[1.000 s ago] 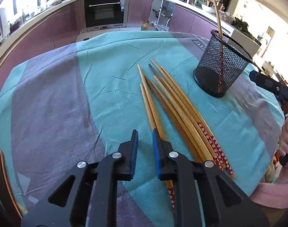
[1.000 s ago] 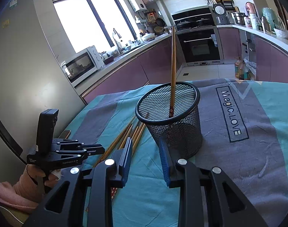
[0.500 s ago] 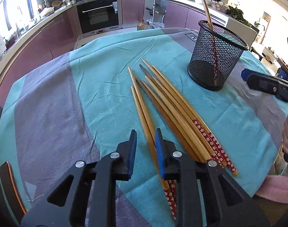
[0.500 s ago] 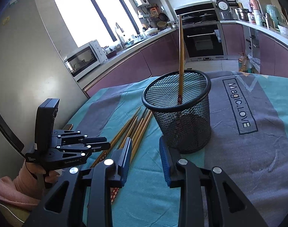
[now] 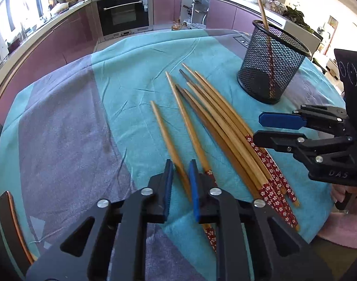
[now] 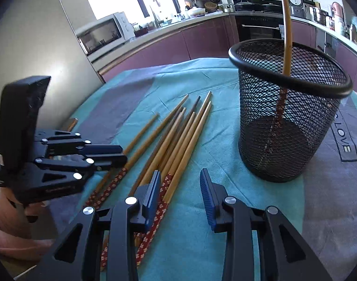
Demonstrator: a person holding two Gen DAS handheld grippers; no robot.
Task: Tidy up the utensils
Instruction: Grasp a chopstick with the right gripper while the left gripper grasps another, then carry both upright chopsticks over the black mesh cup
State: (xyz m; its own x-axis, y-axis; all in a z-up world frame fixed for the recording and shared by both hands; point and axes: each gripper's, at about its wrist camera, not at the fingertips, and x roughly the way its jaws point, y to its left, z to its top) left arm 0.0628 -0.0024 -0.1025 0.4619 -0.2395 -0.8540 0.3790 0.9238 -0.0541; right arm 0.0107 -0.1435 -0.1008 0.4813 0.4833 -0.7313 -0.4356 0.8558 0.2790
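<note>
Several wooden chopsticks (image 5: 225, 121) with red flowered ends lie side by side on the cloth. One chopstick (image 5: 162, 128) lies apart to their left and runs between the jaws of my left gripper (image 5: 179, 164). Those jaws are closing around it, with a small gap still showing. A black mesh cup (image 5: 272, 70) stands at the back right with one chopstick (image 5: 262, 11) leaning in it. My right gripper (image 6: 180, 173) hovers over the red ends of the chopsticks (image 6: 178, 135), just left of the cup (image 6: 295, 128). Its jaws are opening with nothing between them.
A teal and grey cloth (image 5: 73, 128) covers the round table. A chair back (image 5: 12, 222) rises at the table's left edge. A hand in a pink sleeve (image 5: 342, 229) holds the right gripper (image 5: 258, 128). Kitchen counters and an oven stand beyond.
My right gripper has come down and in over the chopsticks' red ends, opening wider. The left jaws widened, then narrowed around the leftmost chopstick, which now lies apart from the others.
</note>
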